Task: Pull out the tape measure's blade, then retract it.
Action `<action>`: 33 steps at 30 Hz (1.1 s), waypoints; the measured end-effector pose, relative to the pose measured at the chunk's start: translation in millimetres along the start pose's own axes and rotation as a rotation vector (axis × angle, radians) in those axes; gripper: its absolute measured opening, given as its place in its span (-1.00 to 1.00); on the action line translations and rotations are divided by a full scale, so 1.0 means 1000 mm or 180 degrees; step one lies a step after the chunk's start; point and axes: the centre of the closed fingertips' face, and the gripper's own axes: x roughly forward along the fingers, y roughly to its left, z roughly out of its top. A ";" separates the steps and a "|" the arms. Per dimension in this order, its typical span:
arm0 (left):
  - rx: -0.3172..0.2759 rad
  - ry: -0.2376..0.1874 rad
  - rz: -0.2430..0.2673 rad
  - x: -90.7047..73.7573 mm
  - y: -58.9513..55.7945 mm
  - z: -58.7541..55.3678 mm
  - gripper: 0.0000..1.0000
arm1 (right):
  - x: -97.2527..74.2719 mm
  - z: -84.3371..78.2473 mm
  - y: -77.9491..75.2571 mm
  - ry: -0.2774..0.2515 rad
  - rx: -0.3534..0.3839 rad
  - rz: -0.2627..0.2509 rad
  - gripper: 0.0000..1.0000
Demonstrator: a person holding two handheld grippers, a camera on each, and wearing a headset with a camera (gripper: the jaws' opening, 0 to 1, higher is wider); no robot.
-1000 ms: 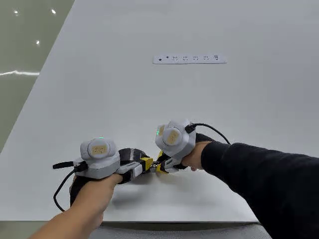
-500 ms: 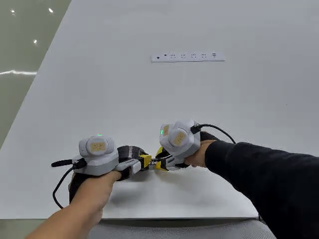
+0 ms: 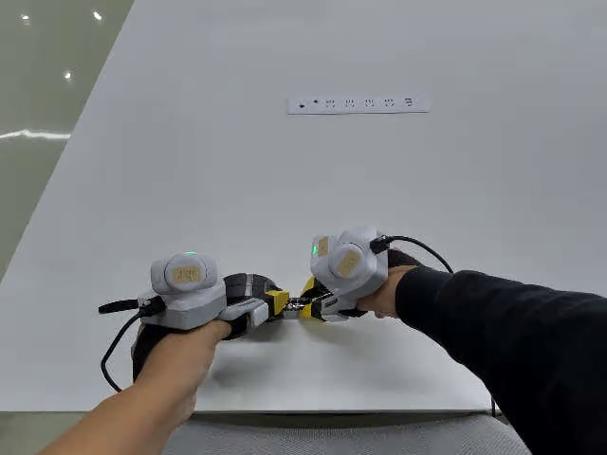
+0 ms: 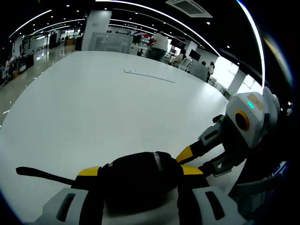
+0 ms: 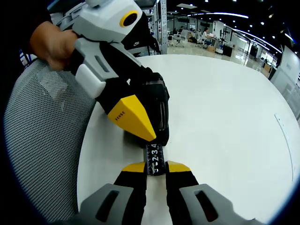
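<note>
Left gripper [image 4: 140,171] is clamped on the black tape measure [image 4: 140,183]. Its short, numbered blade [image 5: 153,157] is pinched by the right gripper [image 5: 155,167].

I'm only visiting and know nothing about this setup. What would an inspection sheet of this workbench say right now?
Surface: white table, plain and evenly lit.
Job's things: black tape measure, with a short stretch of blade pulled out.
Clutter: power strip lying far across the table.
Grippers: left gripper clamps the tape measure; right gripper pinches the blade.
Cables: black cable from the left gripper, another cable from the right.
Surroundings: glossy floor on the left; grey mesh chair at the near edge.
</note>
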 end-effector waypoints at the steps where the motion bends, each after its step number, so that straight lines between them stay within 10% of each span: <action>1: 0.0000 -0.0001 -0.0001 0.000 0.000 0.000 0.20 | 0.000 0.000 0.000 0.0000 0.0004 0.0003 -0.78; 33: 0.0030 -0.0054 0.0022 0.000 -0.001 0.000 0.22 | 0.004 0.004 0.001 -0.0001 0.0118 0.0038 -0.78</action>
